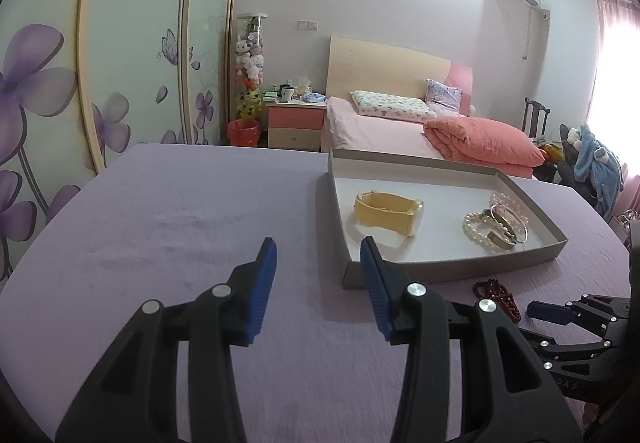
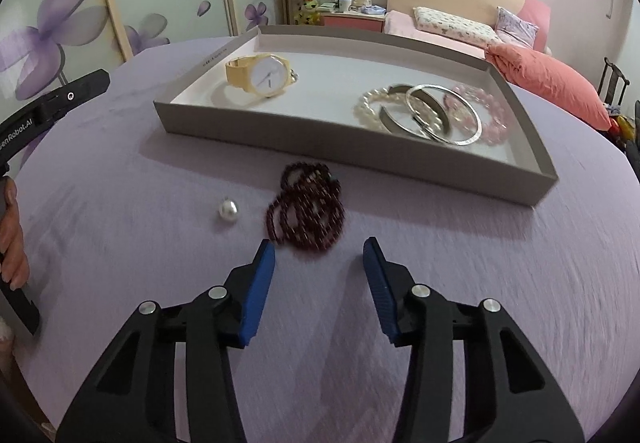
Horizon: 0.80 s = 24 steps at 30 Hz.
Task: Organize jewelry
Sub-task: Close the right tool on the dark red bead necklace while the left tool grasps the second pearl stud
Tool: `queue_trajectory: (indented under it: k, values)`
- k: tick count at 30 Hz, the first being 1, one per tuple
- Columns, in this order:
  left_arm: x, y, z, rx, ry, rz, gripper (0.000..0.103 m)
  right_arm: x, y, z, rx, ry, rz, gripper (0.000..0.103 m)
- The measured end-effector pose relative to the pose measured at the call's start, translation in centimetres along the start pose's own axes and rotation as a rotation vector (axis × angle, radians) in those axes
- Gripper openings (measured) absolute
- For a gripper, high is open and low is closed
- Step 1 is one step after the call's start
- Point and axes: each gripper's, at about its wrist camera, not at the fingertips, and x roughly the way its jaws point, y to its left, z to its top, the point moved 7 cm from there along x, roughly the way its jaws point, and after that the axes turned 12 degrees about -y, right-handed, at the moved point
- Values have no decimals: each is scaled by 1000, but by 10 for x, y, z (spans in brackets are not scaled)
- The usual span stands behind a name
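Dark red bead bracelet (image 2: 306, 209) on cloth, just ahead of right hand-held gripper (image 2: 319, 257), jaws apart

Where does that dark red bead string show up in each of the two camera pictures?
Left wrist view: the dark red bead string lies low on the right, partly hidden behind the left gripper, just before the gray tray's near wall.
Right wrist view: it lies mid-picture on the purple cloth, just ahead of the right gripper, which is open.
Shared landmark: the yellow watch inside the tray.
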Motion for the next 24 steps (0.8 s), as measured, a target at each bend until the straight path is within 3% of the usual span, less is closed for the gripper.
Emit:
queue_trajectory:
  k: [3,6,7,15,20,24]
  values:
    - [2,0,0,-2,5,1,44,5,5,4,-11,-2,13,38]
    - [4,-1,-1,3,11,0,44,5,4,6,-8,-5,22,12]
    - [4,-1,-1,5,14,-1,44,4,3,5,-4,-5,23,10]
    - [-4,-24,-7,21,32,-57,44,-24,-45,-15,73,2,-65,9]
    - [-12,-57,-20,44,79,-141,44,-49,-95,-35,158,7,-173,9]
    - [-15,-90,-38,71,146,-220,44,-62,-115,-46,191,7,-208,9]
